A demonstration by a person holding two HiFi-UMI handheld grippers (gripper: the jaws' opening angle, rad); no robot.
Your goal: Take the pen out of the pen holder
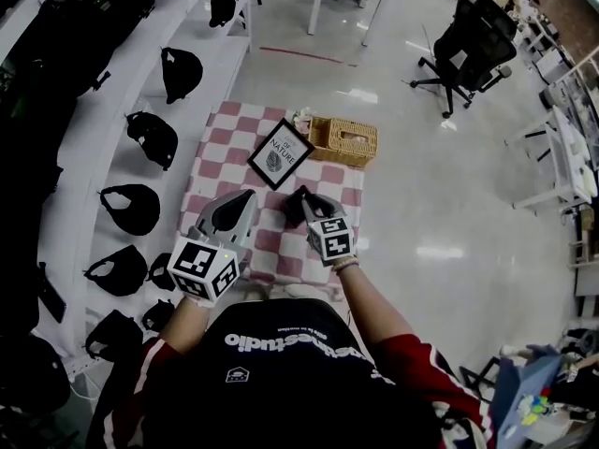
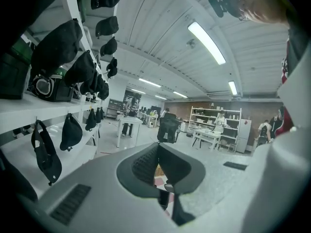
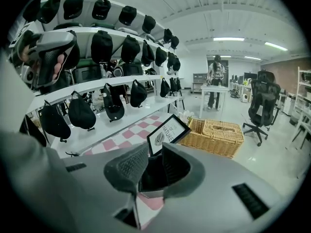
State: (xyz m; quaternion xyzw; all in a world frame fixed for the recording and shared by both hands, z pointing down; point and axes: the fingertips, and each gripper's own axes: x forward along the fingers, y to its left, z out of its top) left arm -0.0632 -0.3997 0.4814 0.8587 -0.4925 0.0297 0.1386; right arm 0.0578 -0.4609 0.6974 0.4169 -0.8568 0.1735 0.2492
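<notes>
My right gripper (image 3: pixel 151 153) is nearest, jaws narrowly apart with the dark pen holder (image 3: pixel 153 176) straight ahead between them, while my left gripper (image 2: pixel 158 148) hangs alongside, jaws closed and empty.

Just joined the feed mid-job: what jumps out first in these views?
The pink-checkered table in the centre of the head view stands out, with a black-framed NATURE sign and a wicker basket at its far end. Nearer, the left gripper and right gripper hang over it, a dark object between the right one's parted jaws. Shelves of black caps line the left.
</notes>
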